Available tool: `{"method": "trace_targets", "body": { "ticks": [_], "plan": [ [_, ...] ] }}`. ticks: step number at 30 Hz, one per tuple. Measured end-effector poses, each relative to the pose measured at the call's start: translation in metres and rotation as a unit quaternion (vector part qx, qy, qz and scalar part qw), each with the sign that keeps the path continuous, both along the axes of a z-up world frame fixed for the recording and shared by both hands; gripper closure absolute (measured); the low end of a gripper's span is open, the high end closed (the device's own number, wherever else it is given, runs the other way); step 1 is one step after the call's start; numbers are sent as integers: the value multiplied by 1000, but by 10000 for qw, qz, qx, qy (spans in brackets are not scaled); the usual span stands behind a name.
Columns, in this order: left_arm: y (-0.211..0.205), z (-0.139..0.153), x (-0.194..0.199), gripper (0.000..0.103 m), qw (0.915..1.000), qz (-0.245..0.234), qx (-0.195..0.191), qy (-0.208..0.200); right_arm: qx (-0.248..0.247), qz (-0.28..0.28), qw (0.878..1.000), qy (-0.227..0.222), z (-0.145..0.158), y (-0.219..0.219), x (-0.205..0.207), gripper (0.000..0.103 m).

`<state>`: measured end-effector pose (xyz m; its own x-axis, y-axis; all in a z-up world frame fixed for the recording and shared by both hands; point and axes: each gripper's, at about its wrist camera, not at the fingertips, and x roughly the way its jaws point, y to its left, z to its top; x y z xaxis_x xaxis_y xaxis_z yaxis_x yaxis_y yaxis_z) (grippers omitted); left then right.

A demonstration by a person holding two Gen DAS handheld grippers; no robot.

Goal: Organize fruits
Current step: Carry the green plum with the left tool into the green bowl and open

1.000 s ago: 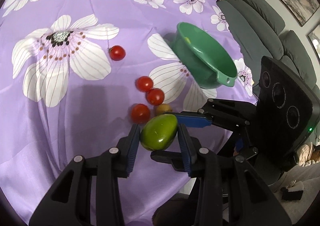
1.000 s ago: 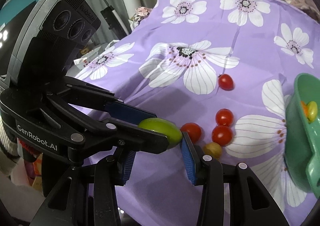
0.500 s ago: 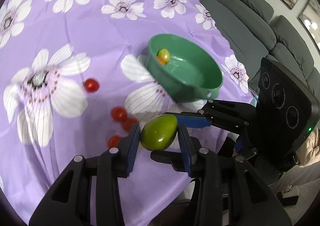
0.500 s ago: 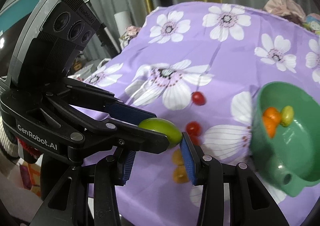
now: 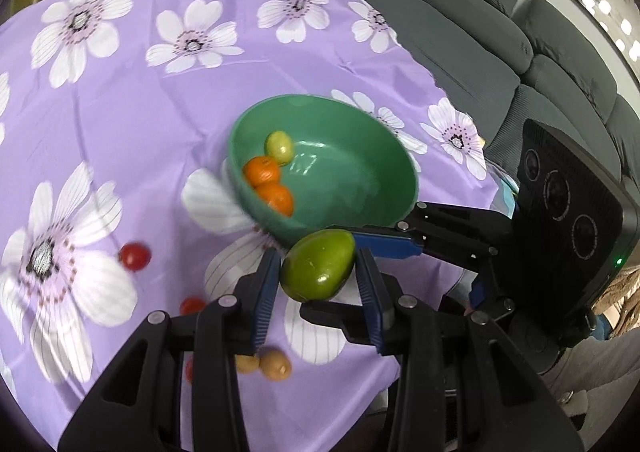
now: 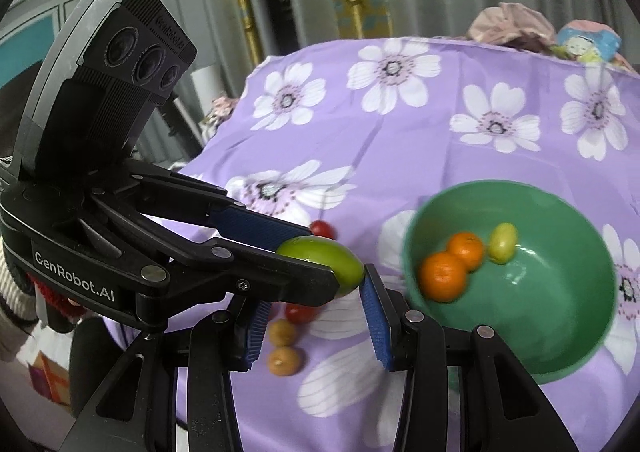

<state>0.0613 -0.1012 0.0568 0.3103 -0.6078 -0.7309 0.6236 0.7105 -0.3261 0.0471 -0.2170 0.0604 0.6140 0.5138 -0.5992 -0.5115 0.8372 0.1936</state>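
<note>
We hold the green mango (image 5: 318, 266) in the left tongs (image 5: 316, 280), clenched on it across its width, both blue pads pressed to its sides. It hangs just short of the near rim of the green bowl (image 5: 384, 156), which lies straight ahead of these tongs. The right tongs (image 6: 312, 316) sit just beside ours on the right, spread wide and gripping nothing, with the mango at the tip of their farther finger.

We judge 3 risks. The mango is smooth and rounded, held only at its flanks, so a tilt or a loosened squeeze could let it slip onto the purple cloth (image 5: 160, 100) before it clears the rim. Released too high, it could strike the 2 oranges (image 5: 270, 184) and the small yellow fruit (image 5: 280, 148) inside, or tip the light bowl. The 2 tools are so close that their fingers could knock together.

The left view shows the pads' hold on the mango plainly; the right view hides most of it behind the left tool's black arm. The right view shows the 2 yellow-brown fruits (image 6: 283, 348) and red tomatoes (image 6: 300, 312) beneath the tongs more fully, where the left view shows them partly behind our fingers.
</note>
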Motion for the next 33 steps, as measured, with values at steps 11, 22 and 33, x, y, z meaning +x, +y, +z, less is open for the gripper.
{"method": "trace_targets", "body": {
  "ticks": [11,22,33],
  "plan": [
    [-50,3,25,65,9989,-457,-15,-27,23,-518,9986,-58,2,-45,13,59],
    [-72,-12,46,65,9979,-615,-80,196,37,-766,9970,136,-8,-69,30,59],
    [-75,-25,53,64,9971,-612,-173,411,-90,-784,9961,382,-16,-71,35,59]
  ]
}}
